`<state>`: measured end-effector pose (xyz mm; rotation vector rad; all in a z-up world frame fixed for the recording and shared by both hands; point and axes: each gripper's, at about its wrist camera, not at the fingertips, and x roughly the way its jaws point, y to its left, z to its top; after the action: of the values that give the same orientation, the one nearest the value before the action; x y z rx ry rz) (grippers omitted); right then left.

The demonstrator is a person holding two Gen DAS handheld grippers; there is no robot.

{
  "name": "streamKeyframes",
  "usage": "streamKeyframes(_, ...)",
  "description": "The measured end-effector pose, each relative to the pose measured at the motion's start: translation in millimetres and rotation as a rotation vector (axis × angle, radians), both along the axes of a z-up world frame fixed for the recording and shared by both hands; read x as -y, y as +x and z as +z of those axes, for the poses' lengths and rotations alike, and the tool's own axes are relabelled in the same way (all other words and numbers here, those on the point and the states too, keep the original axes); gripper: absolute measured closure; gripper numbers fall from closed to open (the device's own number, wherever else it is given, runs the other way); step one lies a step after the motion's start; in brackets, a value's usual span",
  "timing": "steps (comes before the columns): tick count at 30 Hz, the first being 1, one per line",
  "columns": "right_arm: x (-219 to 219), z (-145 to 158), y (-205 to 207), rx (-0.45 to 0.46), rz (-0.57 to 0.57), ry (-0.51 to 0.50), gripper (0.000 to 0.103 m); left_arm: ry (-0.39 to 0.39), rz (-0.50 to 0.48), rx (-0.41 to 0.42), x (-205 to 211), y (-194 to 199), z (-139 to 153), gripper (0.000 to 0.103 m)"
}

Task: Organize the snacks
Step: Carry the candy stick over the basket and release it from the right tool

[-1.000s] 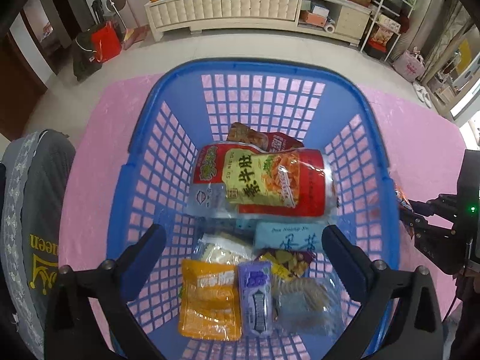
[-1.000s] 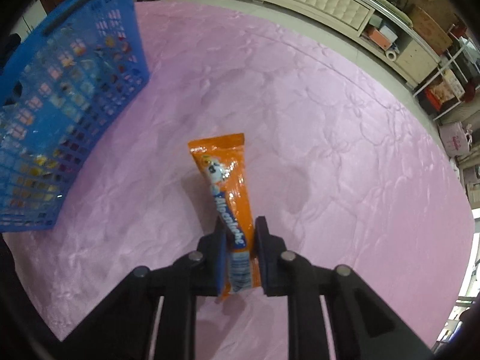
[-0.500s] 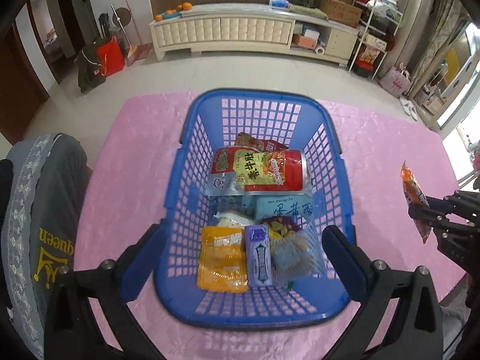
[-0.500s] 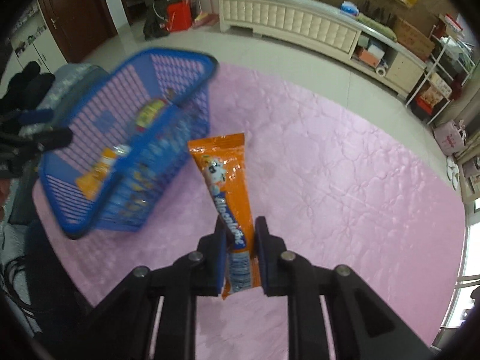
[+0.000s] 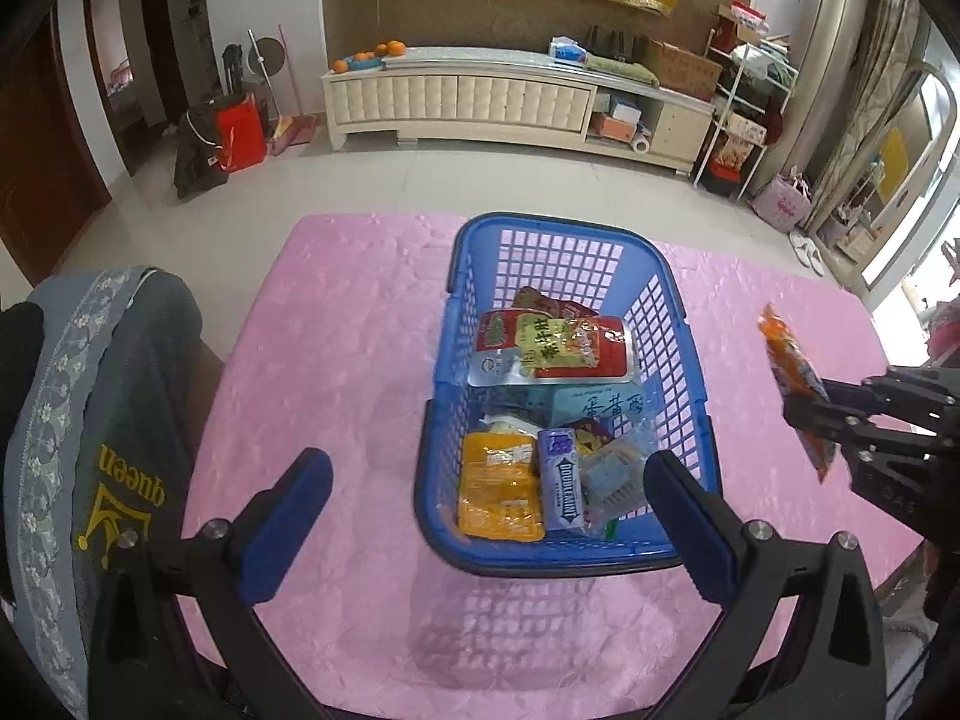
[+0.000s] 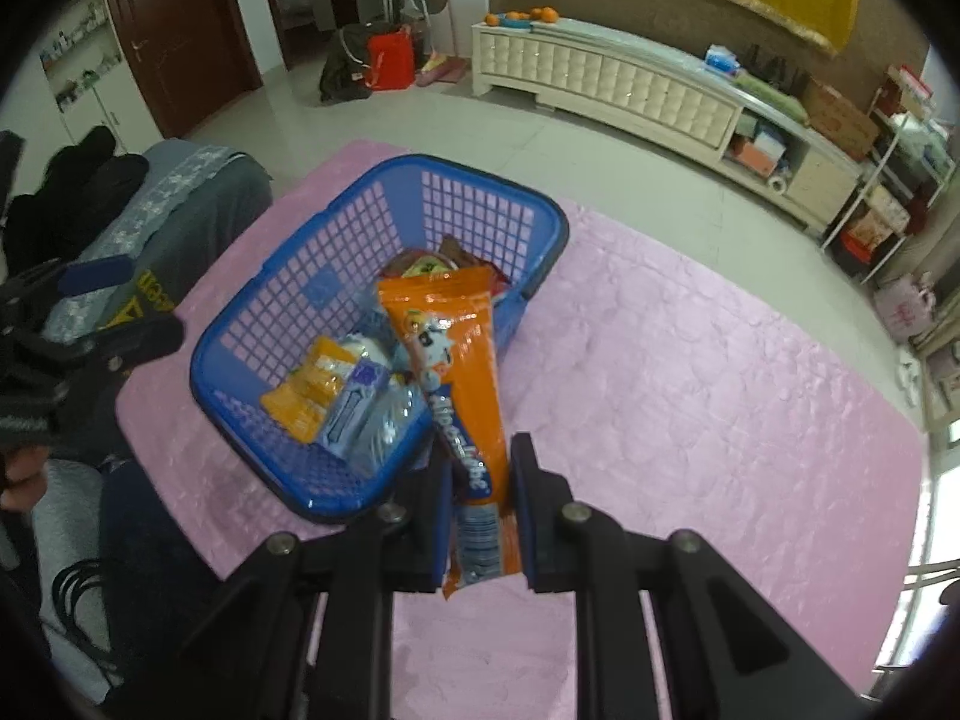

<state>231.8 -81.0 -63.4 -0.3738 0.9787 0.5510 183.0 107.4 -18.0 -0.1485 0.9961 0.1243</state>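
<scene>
Your right tool point(image 6: 480, 498) points steeply down, its two fingers point(image 6: 531, 516) pressed flat against the orange snack packet point(image 6: 462, 396) pinched between them. Your left tool point(image 5: 489, 495) also tilts down, fingers point(image 5: 288, 516) spread wide apart with nothing between them. A hand point(image 6: 18, 474), probably your left, shows blurred at the edge.

bench point(image 5: 336, 360): wide flat top, fully covered, seen from above in both wrist views
cover: pink quilted cloth point(image 6: 690, 372), lightly wrinkled, spread over the whole top
on the cloth: blue basket point(image 5: 456, 324) with lattice walls, standing upright, holding snack packets
basket place: toward the bench's left half
basket shadow: falls on the cloth at its near end
</scene>
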Motion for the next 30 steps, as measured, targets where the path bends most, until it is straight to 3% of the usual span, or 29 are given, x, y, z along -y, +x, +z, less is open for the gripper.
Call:
streamKeyframes(13, -72.5, -27.4, 6.9, -0.052, 0.104, -0.034, 0.081, 0.012, 0.0, 0.001, -35.9, -2.3, -19.9, 0.0)
streamKeyframes(30, -135.8, -84.9, 34.4, -0.212, 0.061, -0.083, 0.081, 0.033, -0.003, -0.027, -64.2, 6.2, -52.5, 0.0)
